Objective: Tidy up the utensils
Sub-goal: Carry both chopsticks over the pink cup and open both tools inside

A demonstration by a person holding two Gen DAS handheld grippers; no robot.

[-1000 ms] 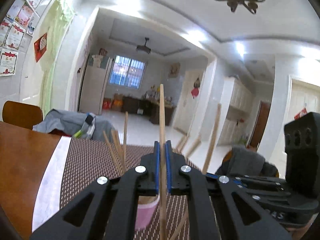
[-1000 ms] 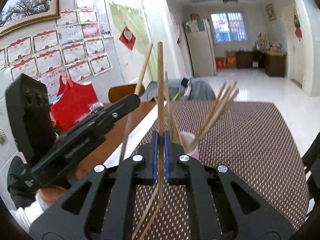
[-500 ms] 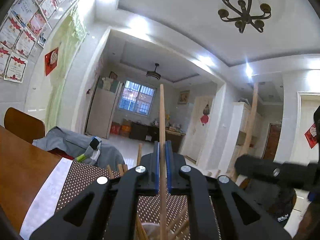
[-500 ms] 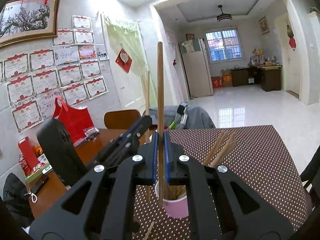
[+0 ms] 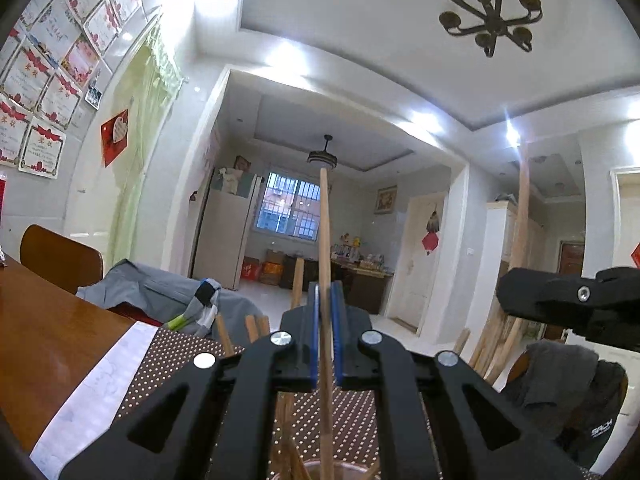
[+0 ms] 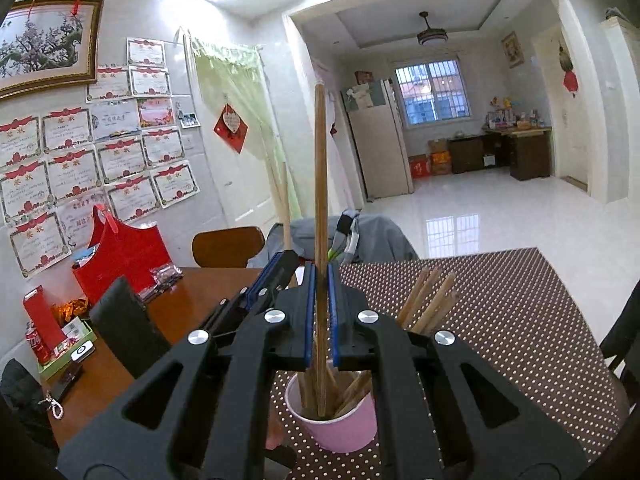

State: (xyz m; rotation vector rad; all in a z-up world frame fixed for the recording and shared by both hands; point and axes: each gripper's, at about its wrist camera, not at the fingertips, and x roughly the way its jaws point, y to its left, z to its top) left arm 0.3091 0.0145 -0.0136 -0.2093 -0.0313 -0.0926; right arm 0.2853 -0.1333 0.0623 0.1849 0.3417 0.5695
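Both chopsticks now over pink cup (image 6: 334,420) (others crowd it).

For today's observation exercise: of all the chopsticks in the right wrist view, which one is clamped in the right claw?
The tall upright chopstick between the right claw pads; its tip is inside the pink cup. The others lean loose.

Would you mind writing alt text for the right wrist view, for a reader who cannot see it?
The right gripper is shut on an upright wooden chopstick whose lower end sits inside a pink cup already holding other chopsticks. The cup stands on a brown dotted mat; the left gripper, just to the left, holds another chopstick.
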